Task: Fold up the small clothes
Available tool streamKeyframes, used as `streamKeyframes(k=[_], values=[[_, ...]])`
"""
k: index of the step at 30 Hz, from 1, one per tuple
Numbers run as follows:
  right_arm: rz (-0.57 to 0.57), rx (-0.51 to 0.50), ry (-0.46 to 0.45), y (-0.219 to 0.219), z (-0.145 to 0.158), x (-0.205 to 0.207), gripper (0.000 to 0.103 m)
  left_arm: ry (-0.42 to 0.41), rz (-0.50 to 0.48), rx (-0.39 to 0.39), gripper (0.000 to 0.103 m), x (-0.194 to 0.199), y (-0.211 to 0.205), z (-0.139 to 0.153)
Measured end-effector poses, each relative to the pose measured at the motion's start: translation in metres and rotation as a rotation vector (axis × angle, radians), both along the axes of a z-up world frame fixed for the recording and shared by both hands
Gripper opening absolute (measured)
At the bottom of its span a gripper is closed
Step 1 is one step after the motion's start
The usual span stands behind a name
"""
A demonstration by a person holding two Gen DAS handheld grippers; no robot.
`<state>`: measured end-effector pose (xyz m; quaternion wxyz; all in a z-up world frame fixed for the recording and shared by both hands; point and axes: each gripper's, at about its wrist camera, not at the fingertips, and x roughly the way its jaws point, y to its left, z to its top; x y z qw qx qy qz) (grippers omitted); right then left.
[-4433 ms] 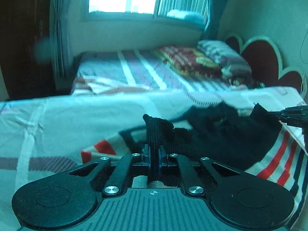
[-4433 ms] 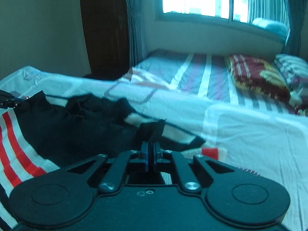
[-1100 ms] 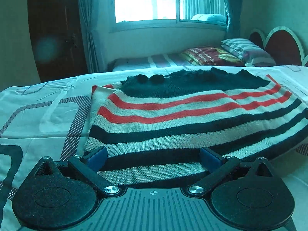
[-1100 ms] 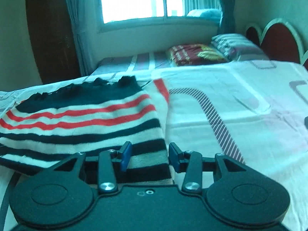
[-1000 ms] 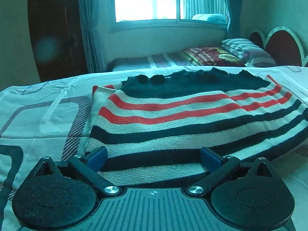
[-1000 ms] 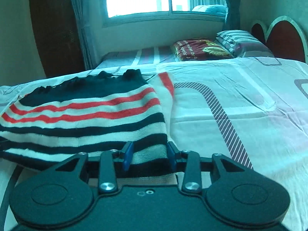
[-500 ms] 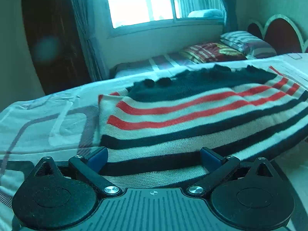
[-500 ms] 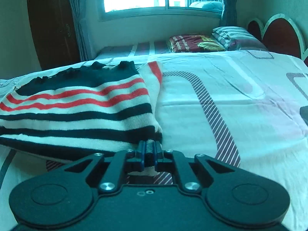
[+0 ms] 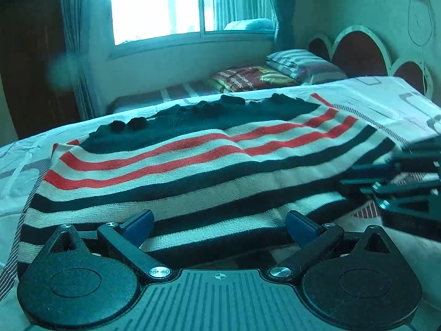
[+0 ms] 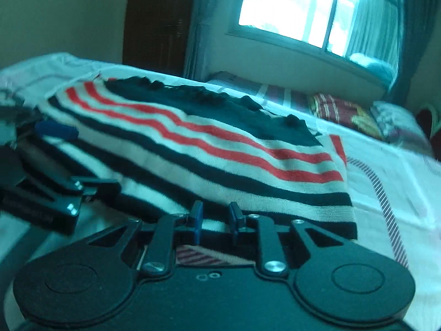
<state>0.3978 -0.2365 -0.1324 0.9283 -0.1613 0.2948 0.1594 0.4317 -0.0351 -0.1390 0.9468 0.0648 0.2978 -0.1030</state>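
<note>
A small knit sweater (image 9: 193, 171) with black, cream and red stripes and a black top part lies flat on the bed; it also shows in the right wrist view (image 10: 209, 149). My left gripper (image 9: 219, 224) is wide open, its fingers on either side of the sweater's near hem. My right gripper (image 10: 215, 220) is partly open at the near hem, with a narrow gap between its blue pads. The right gripper shows in the left wrist view (image 9: 399, 187), and the left gripper shows blurred in the right wrist view (image 10: 41, 165).
The bed sheet (image 9: 386, 104) is white with grey and striped rectangles. A second bed (image 9: 193, 93) with pillows (image 9: 297, 63) stands behind, under a bright window (image 9: 165, 2). A scalloped headboard (image 9: 358, 52) is at right; a dark wardrobe (image 10: 157, 19) is at back.
My right gripper has opened from shut at the hem and swung left toward the left gripper. The left gripper stays open at the hem. Several seconds ago both were shut on the black fabric.
</note>
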Motion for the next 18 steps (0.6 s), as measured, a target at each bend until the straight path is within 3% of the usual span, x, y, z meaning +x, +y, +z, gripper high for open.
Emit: streamKeyframes(k=[3,8,11,13,15,18], values=[[-0.036,0.026,0.030,-0.016,0.003,-0.009,0.017,-0.015,0.032,0.051,0.101,-0.002,0.016,-0.001],[-0.042,0.046,0.038,-0.030,0.015,-0.014,0.018,0.006,0.091,0.029,0.101,-0.002,0.058,0.003],[-0.222,0.123,-0.034,-0.061,0.029,-0.008,0.023,-0.011,0.129,0.037,0.101,-0.007,0.070,0.007],[-0.316,0.113,-0.004,-0.079,0.024,0.005,0.027,0.009,0.145,0.024,0.101,-0.006,0.078,0.005],[-0.316,0.150,0.043,-0.089,0.018,0.013,0.027,0.023,0.151,0.019,0.101,-0.005,0.081,0.000],[-0.301,0.121,0.040,-0.093,0.014,0.011,0.005,0.019,0.163,0.026,0.101,-0.003,0.081,0.001]])
